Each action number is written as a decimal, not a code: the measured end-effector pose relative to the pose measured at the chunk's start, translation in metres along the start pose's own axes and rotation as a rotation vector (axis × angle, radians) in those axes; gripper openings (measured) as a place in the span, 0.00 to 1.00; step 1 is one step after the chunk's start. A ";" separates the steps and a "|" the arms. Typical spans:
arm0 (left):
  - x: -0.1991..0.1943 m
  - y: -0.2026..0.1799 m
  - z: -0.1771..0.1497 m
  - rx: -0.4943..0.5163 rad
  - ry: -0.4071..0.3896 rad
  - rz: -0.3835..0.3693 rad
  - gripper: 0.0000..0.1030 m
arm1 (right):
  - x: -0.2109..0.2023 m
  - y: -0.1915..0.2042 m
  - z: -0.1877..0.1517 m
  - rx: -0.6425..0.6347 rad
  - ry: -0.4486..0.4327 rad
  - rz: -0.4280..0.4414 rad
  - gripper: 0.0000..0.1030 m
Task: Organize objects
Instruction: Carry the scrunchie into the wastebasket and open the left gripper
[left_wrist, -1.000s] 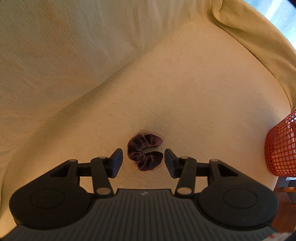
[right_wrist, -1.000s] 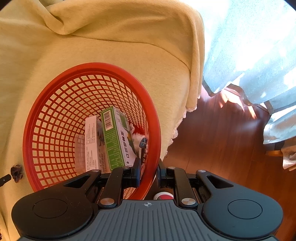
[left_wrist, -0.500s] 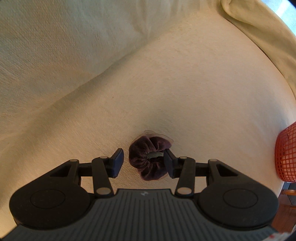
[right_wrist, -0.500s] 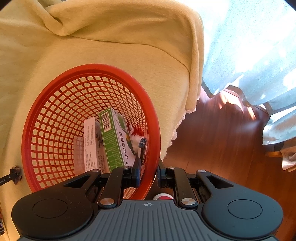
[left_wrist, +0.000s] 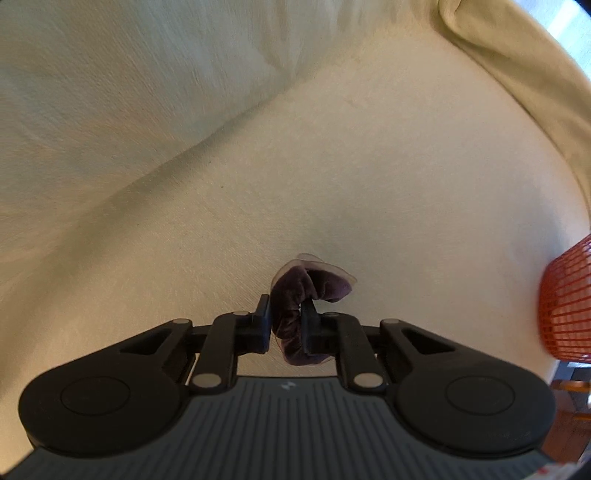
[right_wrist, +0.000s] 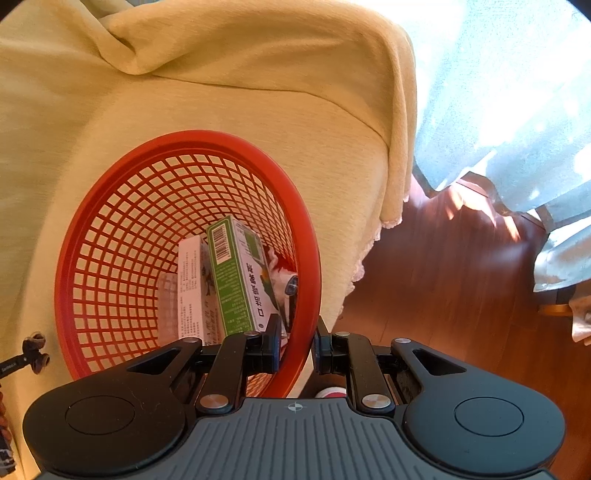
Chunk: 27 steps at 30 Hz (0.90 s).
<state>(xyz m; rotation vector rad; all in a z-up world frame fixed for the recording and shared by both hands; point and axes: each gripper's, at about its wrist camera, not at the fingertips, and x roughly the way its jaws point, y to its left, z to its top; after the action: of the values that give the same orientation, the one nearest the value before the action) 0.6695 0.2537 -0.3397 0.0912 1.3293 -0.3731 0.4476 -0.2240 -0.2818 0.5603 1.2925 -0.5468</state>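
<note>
Through my left wrist view, the scrunchie (left_wrist: 295, 314) sits between the fingers of my left gripper (left_wrist: 284, 321), resting on the sofa seat (left_wrist: 369, 177). The sofa back (left_wrist: 129, 92) rises behind it, and the basket (left_wrist: 565, 302) stands at the far right on the same seat. Through my right wrist view, my right gripper (right_wrist: 295, 341) straddles the near rim of the basket (right_wrist: 184, 138), one finger inside, one outside. Two boxes (right_wrist: 236, 280) stand side by side in the basket, leaning toward its right wall. The floor (right_wrist: 461, 277) lies to the right of the sofa, with the curtain (right_wrist: 509, 92) behind it.
</note>
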 end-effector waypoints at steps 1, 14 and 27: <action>-0.007 -0.001 -0.001 -0.007 -0.004 -0.005 0.11 | 0.000 0.000 0.000 0.000 -0.002 0.005 0.12; -0.107 -0.042 -0.026 -0.065 -0.046 -0.061 0.11 | 0.002 -0.003 0.001 -0.035 0.001 0.068 0.12; -0.170 -0.100 -0.043 -0.070 -0.064 -0.096 0.11 | 0.005 -0.012 0.000 -0.061 0.026 0.130 0.12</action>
<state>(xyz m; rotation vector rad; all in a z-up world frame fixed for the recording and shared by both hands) 0.5662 0.2084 -0.1728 -0.0428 1.2854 -0.4069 0.4407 -0.2326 -0.2880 0.5974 1.2832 -0.3926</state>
